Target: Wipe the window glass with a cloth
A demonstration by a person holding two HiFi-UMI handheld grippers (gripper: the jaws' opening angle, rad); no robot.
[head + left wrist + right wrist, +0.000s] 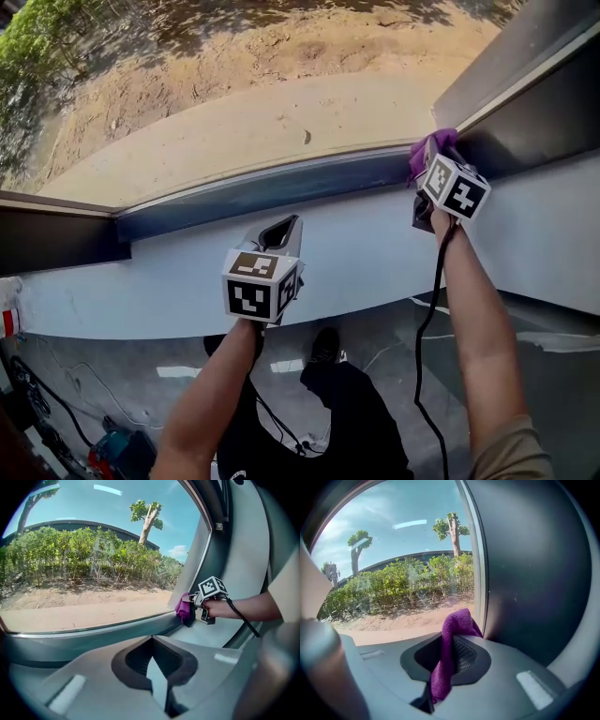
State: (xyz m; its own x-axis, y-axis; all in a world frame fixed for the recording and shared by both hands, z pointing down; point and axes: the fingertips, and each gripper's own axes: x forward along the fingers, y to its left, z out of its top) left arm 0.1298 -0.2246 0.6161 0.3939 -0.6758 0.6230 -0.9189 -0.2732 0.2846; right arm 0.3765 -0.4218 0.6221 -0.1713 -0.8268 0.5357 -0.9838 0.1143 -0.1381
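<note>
The window glass (pixel 234 103) fills the upper part of the head view, with sandy ground beyond it. My right gripper (pixel 433 169) is shut on a purple cloth (pixel 424 155) and holds it against the glass's lower right corner, beside the dark frame. In the right gripper view the cloth (pixel 449 653) hangs between the jaws of that gripper (pixel 447 641), its top near the glass (pixel 403 573). My left gripper (pixel 284 227) hovers over the sill mid-window, shut and holding nothing. The left gripper view shows its jaws (pixel 155 667) together, with the cloth (pixel 183 609) and the right gripper (pixel 193 606) at the glass's (pixel 84 573) corner.
A dark side frame (pixel 525 66) bounds the glass on the right, a grey-blue sill (pixel 281 187) runs below it, and a white wall (pixel 375 253) drops under that. A black cable (pixel 427 328) trails from the right gripper. Cables and a blue tool (pixel 117 455) lie on the floor.
</note>
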